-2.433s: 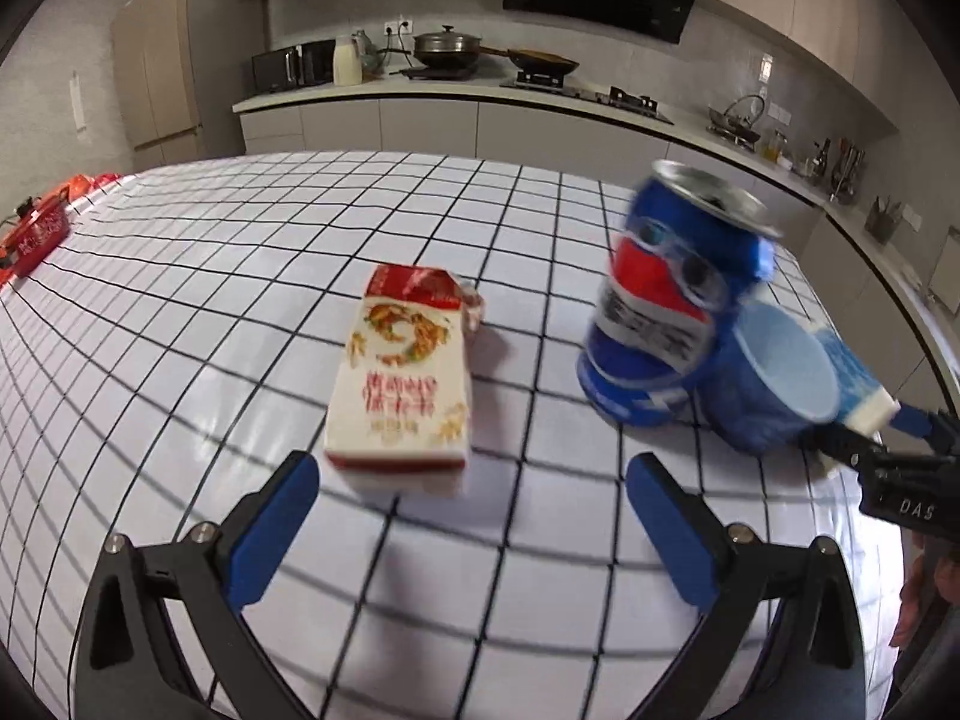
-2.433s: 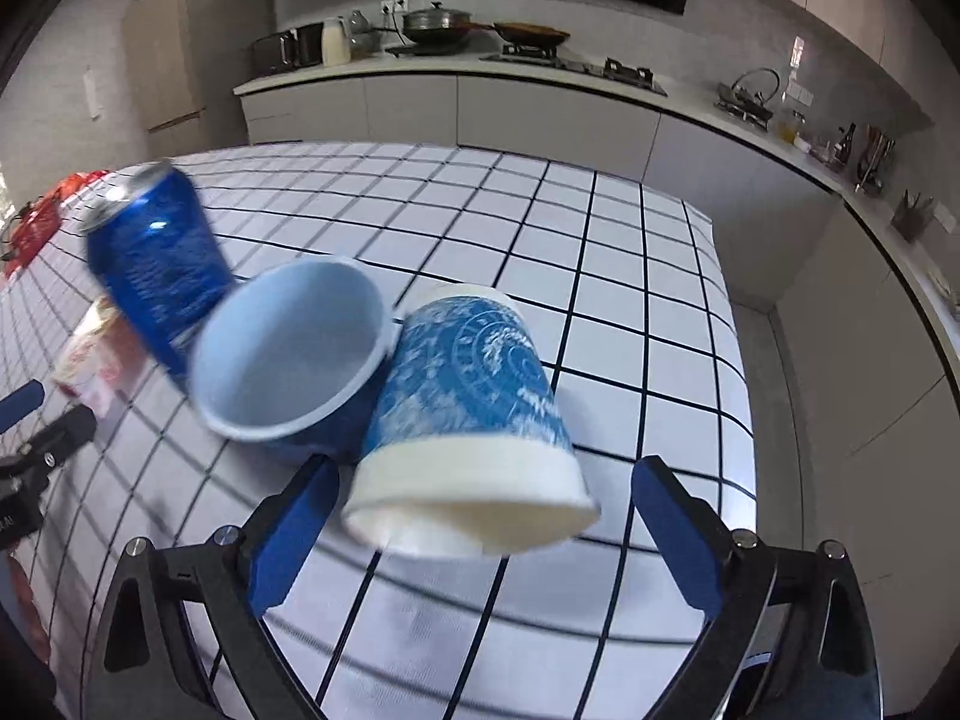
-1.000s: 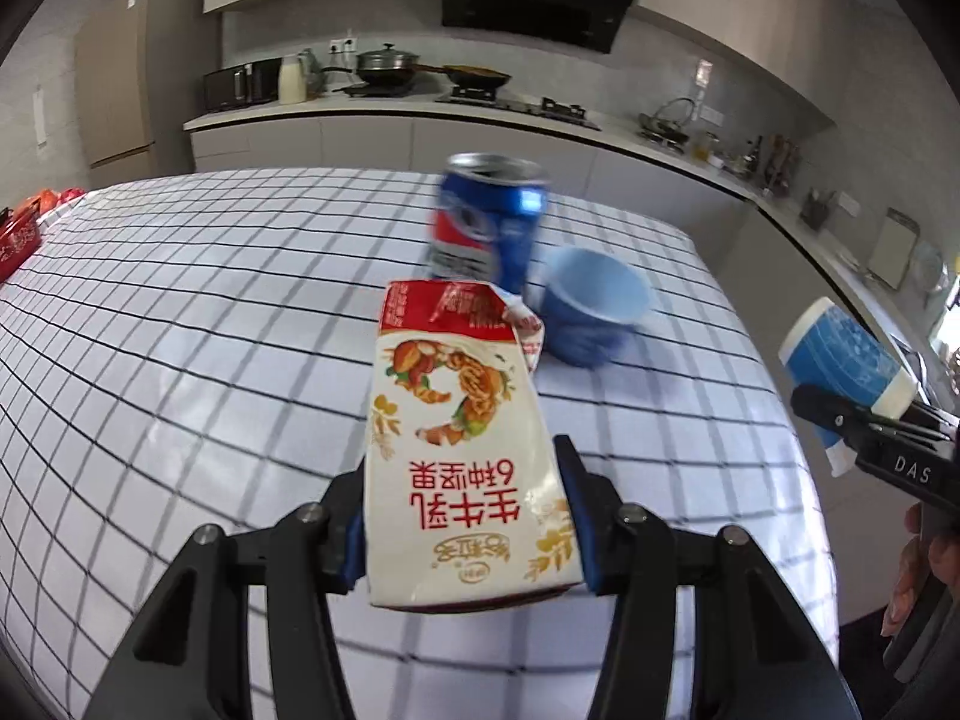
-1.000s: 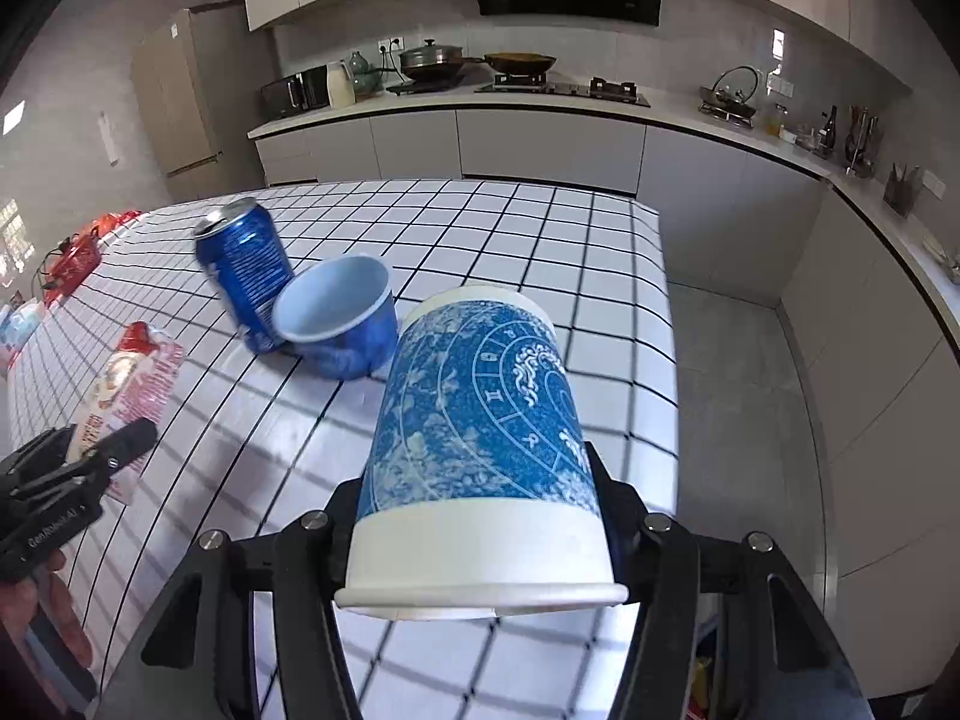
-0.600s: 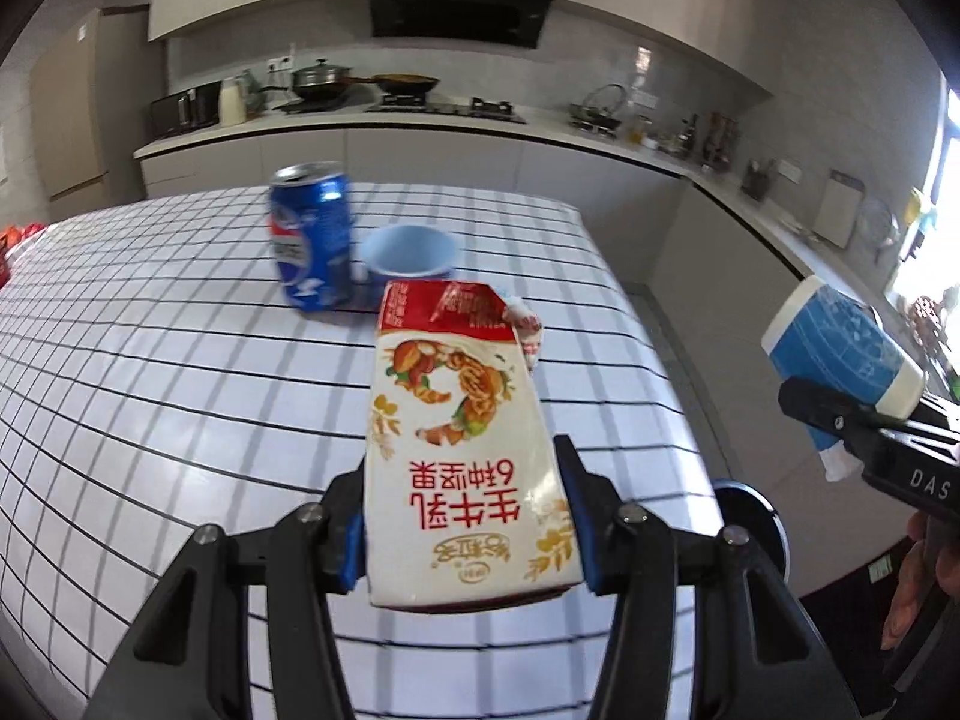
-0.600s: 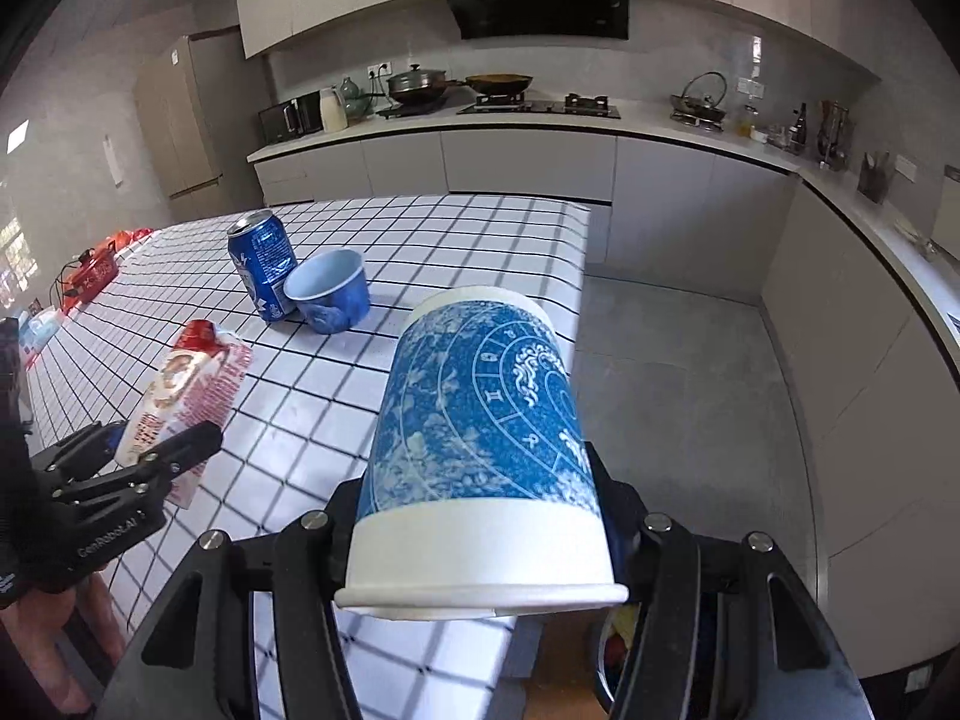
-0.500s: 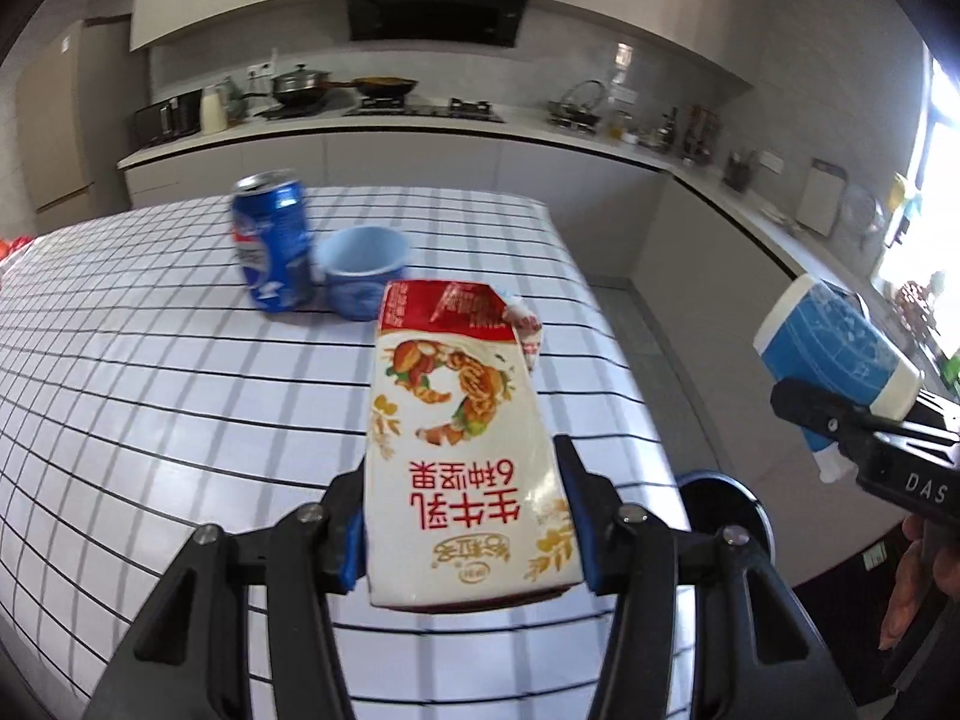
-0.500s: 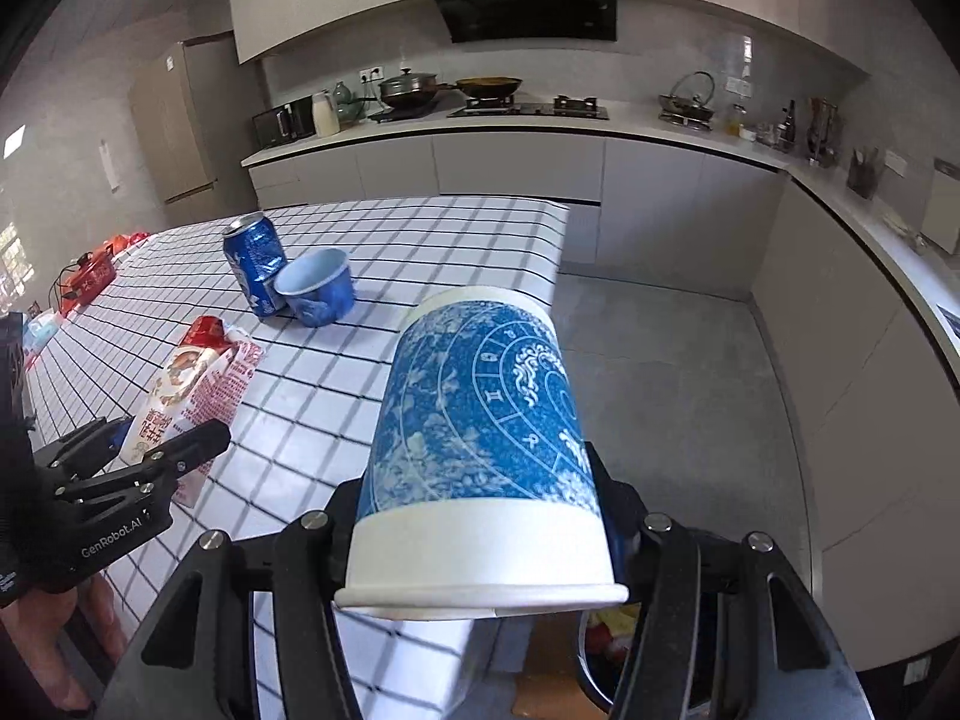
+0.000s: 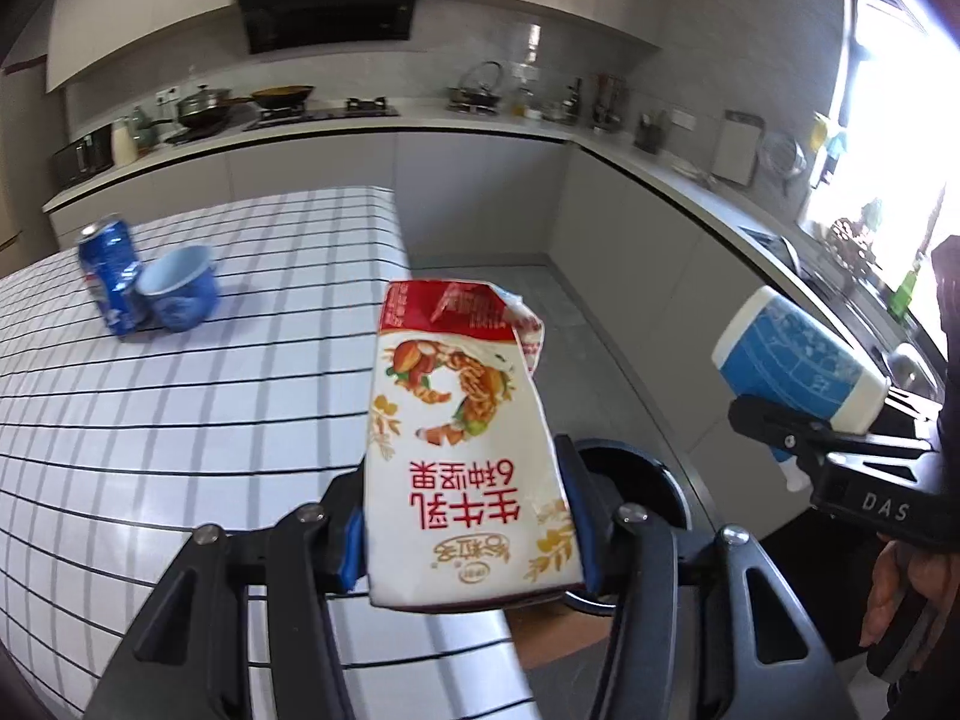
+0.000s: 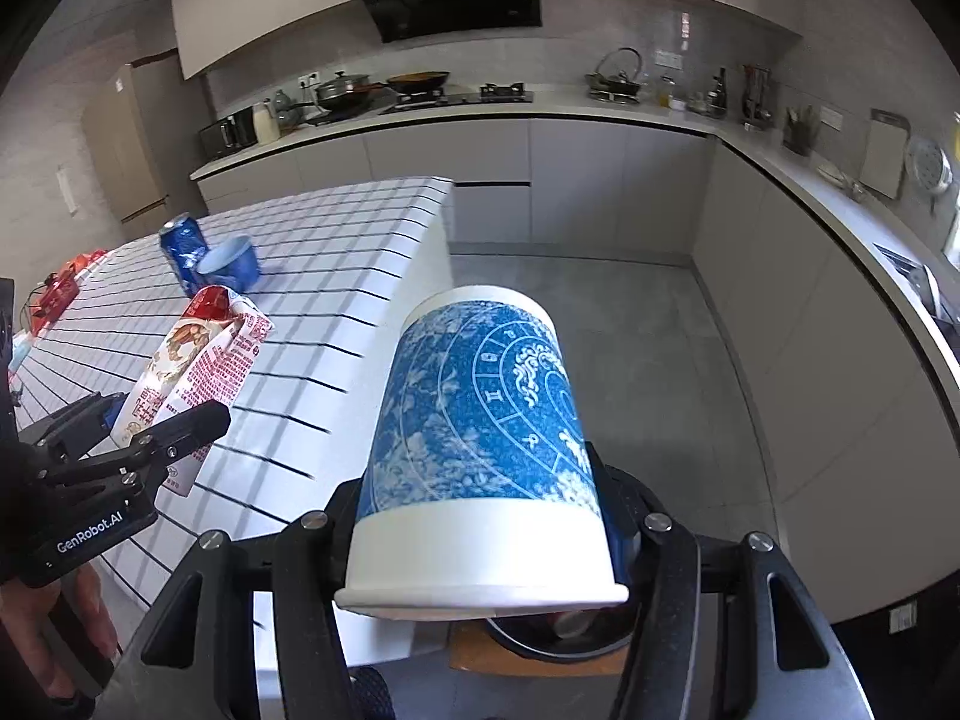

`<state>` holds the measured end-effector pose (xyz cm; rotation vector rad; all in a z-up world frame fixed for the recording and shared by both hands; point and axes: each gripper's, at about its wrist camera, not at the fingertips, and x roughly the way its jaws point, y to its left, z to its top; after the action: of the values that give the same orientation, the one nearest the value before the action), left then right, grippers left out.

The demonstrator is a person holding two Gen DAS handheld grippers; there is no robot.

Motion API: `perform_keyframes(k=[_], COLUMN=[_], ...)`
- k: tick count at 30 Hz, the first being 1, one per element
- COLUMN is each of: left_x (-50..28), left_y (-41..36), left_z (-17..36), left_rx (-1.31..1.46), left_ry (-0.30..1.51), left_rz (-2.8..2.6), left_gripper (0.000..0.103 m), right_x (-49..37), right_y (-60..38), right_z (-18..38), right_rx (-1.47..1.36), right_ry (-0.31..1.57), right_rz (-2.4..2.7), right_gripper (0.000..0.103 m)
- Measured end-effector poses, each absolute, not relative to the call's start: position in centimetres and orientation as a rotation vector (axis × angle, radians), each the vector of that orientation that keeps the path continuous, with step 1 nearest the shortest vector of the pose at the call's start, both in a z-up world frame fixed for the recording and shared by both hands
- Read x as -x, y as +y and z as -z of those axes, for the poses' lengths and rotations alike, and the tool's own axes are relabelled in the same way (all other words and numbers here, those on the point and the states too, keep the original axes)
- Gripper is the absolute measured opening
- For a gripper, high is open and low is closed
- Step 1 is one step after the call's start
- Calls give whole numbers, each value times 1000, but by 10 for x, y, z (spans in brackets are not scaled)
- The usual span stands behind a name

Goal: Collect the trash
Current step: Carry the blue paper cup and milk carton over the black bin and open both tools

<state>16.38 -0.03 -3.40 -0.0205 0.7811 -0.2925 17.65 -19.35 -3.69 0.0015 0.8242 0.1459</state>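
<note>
My left gripper [image 9: 465, 525] is shut on a red-and-white milk carton [image 9: 462, 438], held in the air past the table's edge; the carton also shows in the right wrist view [image 10: 192, 372]. My right gripper [image 10: 483, 540] is shut on a blue patterned paper cup [image 10: 486, 450], which also shows in the left wrist view [image 9: 798, 360]. A round black trash bin [image 9: 648, 474] stands on the floor below both grippers; its rim [image 10: 540, 639] shows under the cup. A blue soda can [image 9: 111, 273] and a blue cup [image 9: 180, 288] stay on the table.
The checked tablecloth table [image 9: 180, 420] lies to the left, its edge close to the bin. Kitchen counters [image 10: 600, 114] with pots and a kettle line the back and right walls. Grey floor [image 10: 630, 330] lies between table and cabinets. Red items [image 10: 60, 291] sit at the table's far left.
Both grippers closed on the carton and the paper cup, lifted them off the table and swung right past its edge. The trash bin has come into view beneath them.
</note>
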Motion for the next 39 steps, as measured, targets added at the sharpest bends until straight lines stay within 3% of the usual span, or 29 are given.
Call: perform_keyframes(k=[18,34,35,36,37,38,39], left_x=[-145,-160,-161,-162,-164,-165,-166], left_y=[-107,-139,-139,-138,-139,-138,-137], left_z=[97,175,182,190,199,208,217], left_rx=[-9,-11,-7,-9,-31,-45,-43], left_ry=[919,1039,1036,1029,1038,1038,1061], left_rz=[386,387,379,359,317,284,278], left_gripper=[53,55,58,85,103,103,103], right_x=[-152,-182,-187,-193,-197,-202,-208], right_y=[-297,-314,-311,-307,-305,-304,-307], right_z=[95,203,211,226,234,247,262], right_rx=[-9,160,189,234,259,309,353], right_ry=[931,1059,1066,1074,1069,1071,1106], right_rz=[-120,-385,-411,-467,-492,-477,-457], right_gripper=[60,62,67,76,89,103,103])
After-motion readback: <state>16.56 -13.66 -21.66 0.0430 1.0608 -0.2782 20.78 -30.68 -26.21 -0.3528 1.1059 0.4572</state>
